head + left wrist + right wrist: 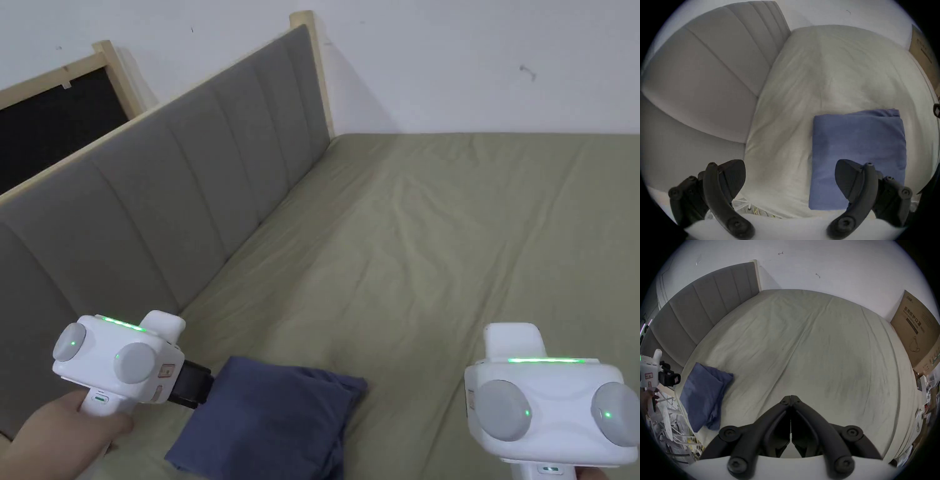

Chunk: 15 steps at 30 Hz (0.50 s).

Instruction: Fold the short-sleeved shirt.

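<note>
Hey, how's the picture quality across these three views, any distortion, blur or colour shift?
Head view: straight lines, even soft light, bed sheet olive. Left gripper view: strong fisheye, dark round border, slightly soft; the sheet looks washed-out, the folded blue shirt clear. Right gripper view: same fisheye bending the headboard; sharper, cool grey cast.

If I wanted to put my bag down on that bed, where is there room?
Most of the sheet is bare, from the grey headboard across to the cardboard box. The near corner by the headboard is taken by the folded blue shirt, with the left hand-held gripper beside it.
</note>
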Each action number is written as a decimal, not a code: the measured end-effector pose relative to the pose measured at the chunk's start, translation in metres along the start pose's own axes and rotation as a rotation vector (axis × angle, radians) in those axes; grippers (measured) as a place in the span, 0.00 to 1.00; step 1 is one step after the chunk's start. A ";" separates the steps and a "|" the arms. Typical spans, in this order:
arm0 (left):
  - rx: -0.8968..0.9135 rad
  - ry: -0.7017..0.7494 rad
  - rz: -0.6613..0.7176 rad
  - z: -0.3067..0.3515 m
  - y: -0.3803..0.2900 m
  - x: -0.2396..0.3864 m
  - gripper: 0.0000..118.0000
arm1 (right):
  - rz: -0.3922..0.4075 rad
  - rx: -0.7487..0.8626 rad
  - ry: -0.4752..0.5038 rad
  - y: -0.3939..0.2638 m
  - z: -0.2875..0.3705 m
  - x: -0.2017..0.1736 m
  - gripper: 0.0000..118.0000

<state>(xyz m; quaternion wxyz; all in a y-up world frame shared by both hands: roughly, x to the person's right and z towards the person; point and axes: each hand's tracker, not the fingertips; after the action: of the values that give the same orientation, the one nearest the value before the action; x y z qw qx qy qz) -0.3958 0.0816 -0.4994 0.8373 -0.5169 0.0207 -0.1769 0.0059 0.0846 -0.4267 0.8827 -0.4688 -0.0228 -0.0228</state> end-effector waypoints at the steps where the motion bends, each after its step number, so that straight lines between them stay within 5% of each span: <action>1: -0.006 -0.052 0.028 0.007 0.001 0.003 0.86 | 0.000 0.004 -0.005 0.000 0.002 0.001 0.00; 4: 0.022 -0.167 -0.008 0.030 0.002 0.033 0.10 | -0.004 0.010 -0.013 -0.002 0.009 0.013 0.00; 5: 0.033 -0.165 -0.047 0.038 0.001 0.050 0.02 | -0.009 0.012 -0.015 -0.002 0.012 0.017 0.00; 8: 0.129 -0.194 -0.086 0.065 -0.002 0.105 0.02 | -0.022 0.018 -0.025 -0.008 0.024 0.037 0.00; 12: 0.234 -0.389 0.074 0.100 0.003 0.180 0.01 | -0.051 0.027 -0.039 -0.020 0.044 0.076 0.00; 15: 0.309 -0.505 0.085 0.130 0.010 0.246 0.01 | -0.152 0.027 -0.024 -0.032 0.066 0.120 0.00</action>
<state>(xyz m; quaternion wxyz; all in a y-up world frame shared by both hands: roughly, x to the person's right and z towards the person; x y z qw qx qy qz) -0.1344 0.1189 -0.4119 0.8913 -0.4098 -0.1938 -0.0084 0.1226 0.1193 -0.3558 0.8844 -0.4539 -0.0690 -0.0840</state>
